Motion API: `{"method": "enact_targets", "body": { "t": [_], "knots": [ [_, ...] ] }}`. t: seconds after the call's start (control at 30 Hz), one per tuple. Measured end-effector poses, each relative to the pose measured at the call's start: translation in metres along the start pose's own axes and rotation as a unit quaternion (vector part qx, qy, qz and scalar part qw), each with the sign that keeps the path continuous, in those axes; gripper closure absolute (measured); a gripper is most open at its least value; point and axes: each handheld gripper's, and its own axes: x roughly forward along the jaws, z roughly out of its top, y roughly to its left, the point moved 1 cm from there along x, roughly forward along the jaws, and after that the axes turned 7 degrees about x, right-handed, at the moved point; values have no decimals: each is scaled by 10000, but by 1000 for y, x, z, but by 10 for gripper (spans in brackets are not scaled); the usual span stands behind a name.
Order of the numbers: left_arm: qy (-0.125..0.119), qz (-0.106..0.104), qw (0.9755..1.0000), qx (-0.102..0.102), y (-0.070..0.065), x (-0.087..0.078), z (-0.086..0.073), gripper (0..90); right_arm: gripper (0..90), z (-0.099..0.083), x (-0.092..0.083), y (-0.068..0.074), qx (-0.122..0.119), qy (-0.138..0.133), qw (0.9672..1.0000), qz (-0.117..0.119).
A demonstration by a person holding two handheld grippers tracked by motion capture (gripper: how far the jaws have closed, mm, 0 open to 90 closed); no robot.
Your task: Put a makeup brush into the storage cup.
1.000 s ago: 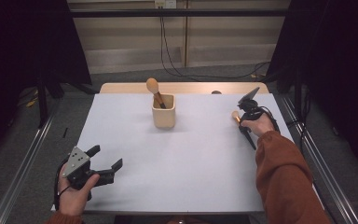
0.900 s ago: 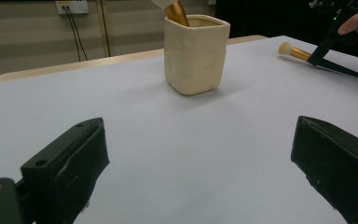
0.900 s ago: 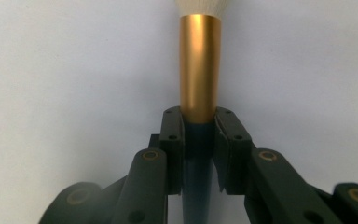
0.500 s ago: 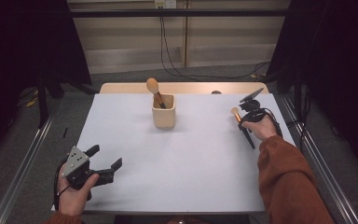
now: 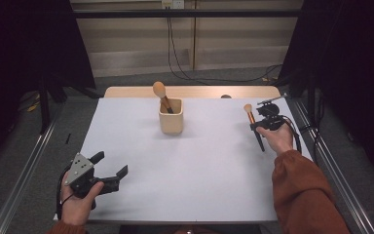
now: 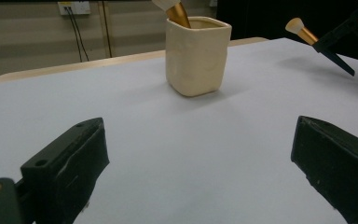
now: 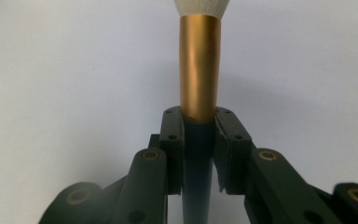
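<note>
The left hand-held gripper rests low at the near edge of the tabletop, jaws apart with nothing between them. Beyond it, the right hand-held gripper is clamped on a makeup brush, held clear of the surface with its bristles angled up. Farthest from both, a cream cup stands upright holding a second brush.

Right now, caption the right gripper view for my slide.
Right gripper clamps a makeup brush over the white table.
</note>
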Motion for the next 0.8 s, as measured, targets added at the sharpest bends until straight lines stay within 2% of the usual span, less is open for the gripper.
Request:
{"method": "enact_targets", "body": {
  "t": [0.23,0.27,0.33,0.43,0.63,0.73,0.8],
  "knots": [
    [-1,30,10000,5,0,-1,0,37,752,-6,-5,0,32,-409,9989,246],
    [-2,32,10000,2,0,-1,0,37,752,-8,-5,0,-22,-542,9981,274],
    [-5,28,10000,0,1,0,0,37,752,-10,-7,0,-75,-762,9960,449],
    [4,34,10000,-1,0,0,0,37,752,-13,-9,0,-85,-1010,9934,537],
    [-10,3,10000,18,0,1,0,37,752,-19,-13,-2,-154,-1578,9852,658],
    [-11,1,10000,43,-1,1,0,37,752,-23,-12,-1,-163,-1719,9823,721],
    [-9,10,10000,31,-1,0,0,37,752,-25,-12,-2,-118,-1838,9794,833]
  ]
}}
